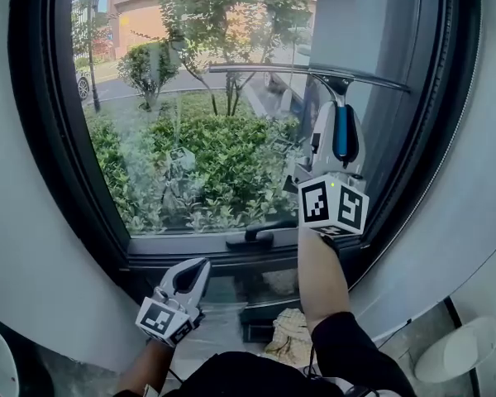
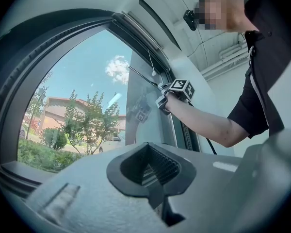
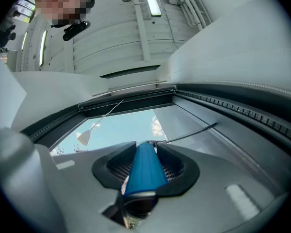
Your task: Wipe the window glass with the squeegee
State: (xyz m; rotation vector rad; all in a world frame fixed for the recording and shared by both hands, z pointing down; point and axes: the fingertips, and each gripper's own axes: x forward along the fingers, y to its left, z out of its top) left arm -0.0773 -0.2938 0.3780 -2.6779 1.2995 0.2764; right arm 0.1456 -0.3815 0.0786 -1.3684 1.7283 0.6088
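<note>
The squeegee has a blue handle [image 1: 341, 131] and a long thin blade [image 1: 306, 73] lying across the upper part of the window glass [image 1: 198, 139]. My right gripper [image 1: 337, 122] is raised in front of the glass and shut on that handle. In the right gripper view the blue handle [image 3: 145, 171] sits between the jaws and the blade [image 3: 189, 135] runs up to the right. Down by the sill my left gripper [image 1: 192, 273] hangs shut with nothing in it; its own view shows the jaws [image 2: 153, 166] closed and bare, and the squeegee blade [image 2: 143, 76] far off on the glass.
A dark window frame [image 1: 50, 131] rings the glass, with a black lever handle [image 1: 260, 234] on the lower rail. A crumpled cloth [image 1: 291, 333] lies on the floor below. A white round object [image 1: 459, 350] sits at bottom right. A blind cord with a tassel [image 3: 83, 137] hangs near the top.
</note>
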